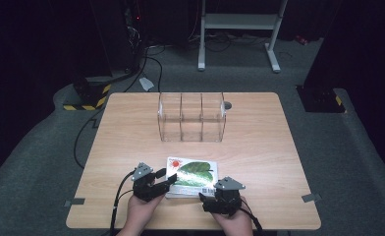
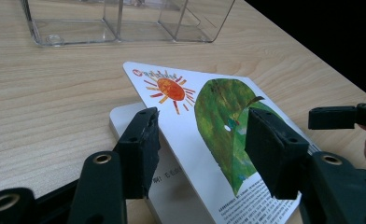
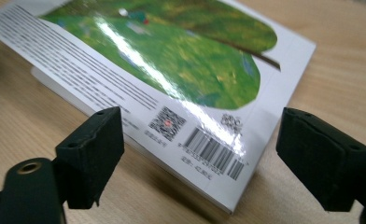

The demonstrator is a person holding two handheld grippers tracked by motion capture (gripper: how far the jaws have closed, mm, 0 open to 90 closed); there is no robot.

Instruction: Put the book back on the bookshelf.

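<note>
Two black tongs, one in each of the person's hands, sit at the near edge of the pale wood-grain worktop (image 1: 259, 142), on either side of a thin white board book with a large green leaf and an orange sun on its glossy cover (image 1: 191, 177). The book lies flat near the front of the worktop, well apart from the clear plastic three-compartment box (image 1: 192, 117) that stands farther back at the middle.

The left tongs (image 1: 162, 183) reach in at the book's left edge. In the left gripper view they (image 2: 200, 149) straddle the cover's raised left edge: one jaw sits below, over the white page underneath, the other above, over the green leaf. The cover is lifted off the page below at that side. Whether the pads actually press on the cover I cannot tell; a gap seems to show on each side.

The right tongs (image 1: 207, 197) rest at the book's near right corner. In the right gripper view they (image 3: 200, 158) stand released, jaws set wide, with the corner bearing the barcode and the small square code between them and neither pad touching it. The book's edge here lies down on the wood.

The right tongs' tip shows at the right edge of the left gripper view, level with the book.
</note>
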